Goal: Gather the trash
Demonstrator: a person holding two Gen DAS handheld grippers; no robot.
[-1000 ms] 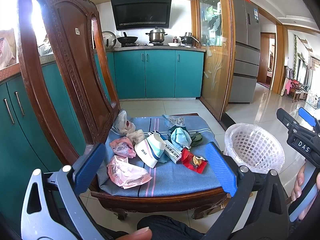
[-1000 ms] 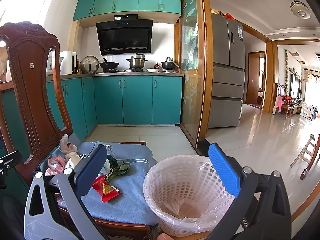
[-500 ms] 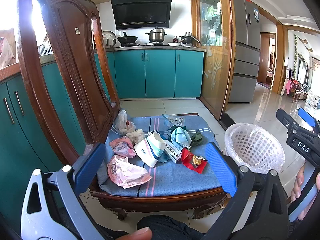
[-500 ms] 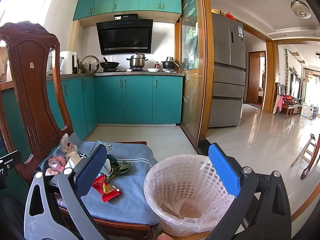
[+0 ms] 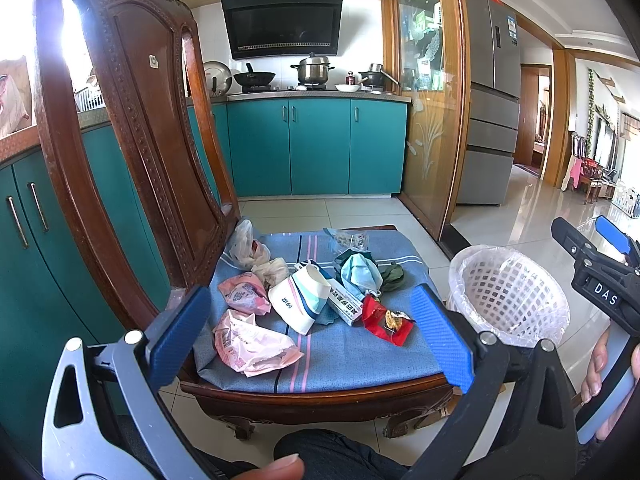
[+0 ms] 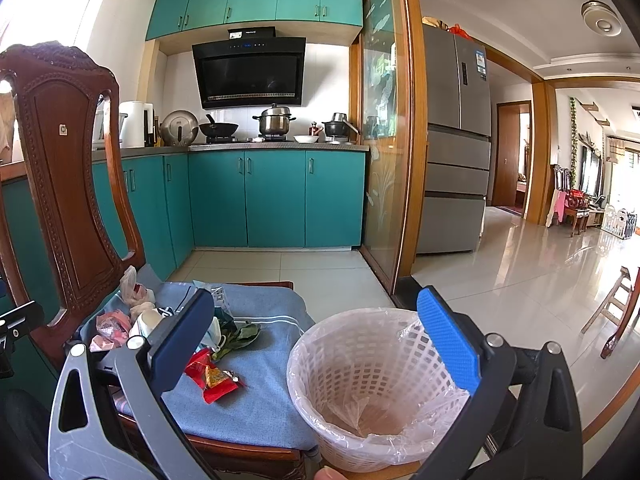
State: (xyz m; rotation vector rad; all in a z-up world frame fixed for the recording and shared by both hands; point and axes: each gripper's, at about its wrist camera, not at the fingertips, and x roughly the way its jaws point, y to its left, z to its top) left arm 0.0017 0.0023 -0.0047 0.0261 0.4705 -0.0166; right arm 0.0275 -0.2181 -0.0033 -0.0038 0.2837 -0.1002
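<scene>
Trash lies on the blue cushion (image 5: 344, 356) of a wooden chair: two pink wrappers (image 5: 252, 344), a crushed white paper cup (image 5: 298, 300), a small box (image 5: 345, 305), a red snack wrapper (image 5: 386, 320), a blue face mask (image 5: 360, 272), green leaves (image 5: 392, 274) and a white bag (image 5: 246, 242). A white mesh bin (image 5: 508, 292) with a plastic liner stands right of the chair. My left gripper (image 5: 312, 344) is open and empty, in front of the seat. My right gripper (image 6: 320, 344) is open and empty, above the bin (image 6: 372, 384) and the seat's right edge, with the red wrapper (image 6: 212, 376) below it.
The chair's tall carved back (image 5: 120, 140) rises at the left. Teal cabinets (image 5: 316, 144) and a stove with pots stand behind. A glass door frame (image 5: 432, 120) and a fridge (image 5: 490, 120) are to the right. Tiled floor (image 6: 520, 272) opens to the right.
</scene>
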